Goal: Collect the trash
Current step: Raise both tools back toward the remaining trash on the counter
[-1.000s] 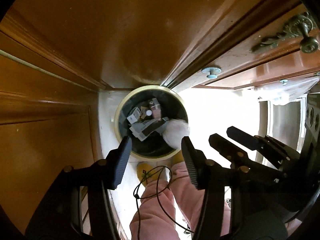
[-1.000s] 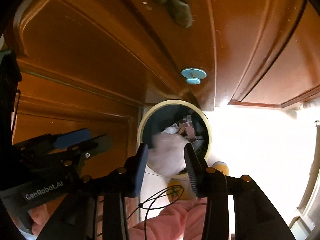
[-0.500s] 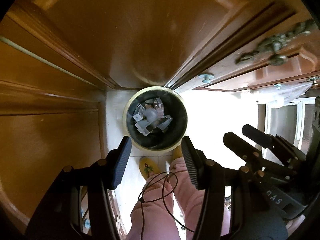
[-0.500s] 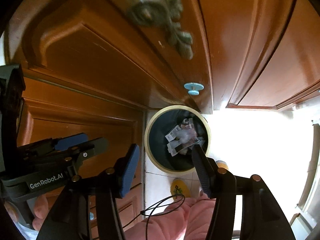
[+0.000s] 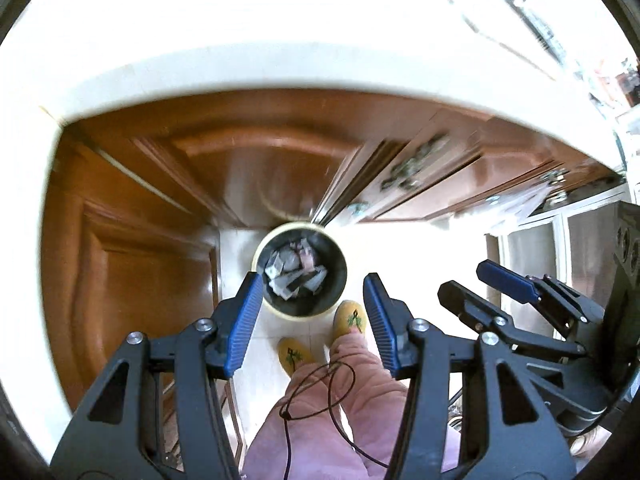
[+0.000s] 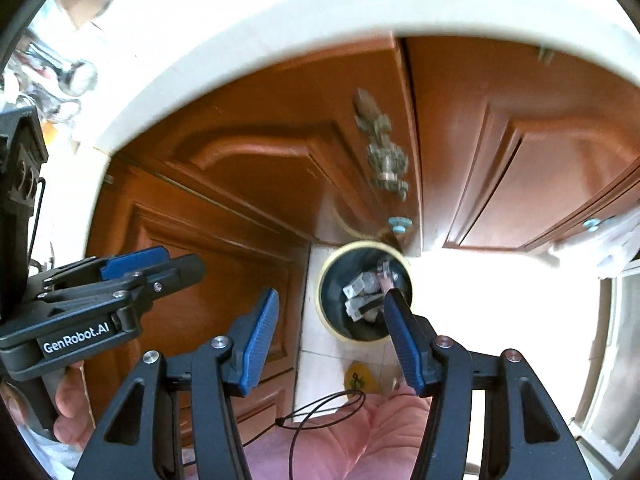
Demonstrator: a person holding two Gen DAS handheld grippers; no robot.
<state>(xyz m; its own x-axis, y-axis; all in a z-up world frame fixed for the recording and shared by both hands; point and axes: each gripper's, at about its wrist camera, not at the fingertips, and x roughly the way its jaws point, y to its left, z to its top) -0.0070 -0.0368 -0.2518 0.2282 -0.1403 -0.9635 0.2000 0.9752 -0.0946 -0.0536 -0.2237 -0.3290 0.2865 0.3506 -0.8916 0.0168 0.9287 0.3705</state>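
Both your grippers have risen since a second ago, and the white bench edge (image 5: 224,76) now shows above the cabinet doors (image 5: 240,168). Your left gripper (image 5: 314,320) and right gripper (image 6: 332,336) both hang with jaws open and empty. One trash bin (image 5: 260,248) stands on the floor below, against the doors, holding several crumpled wrappers (image 5: 294,274). Two yellow slippers (image 5: 351,318) sit just beside it.
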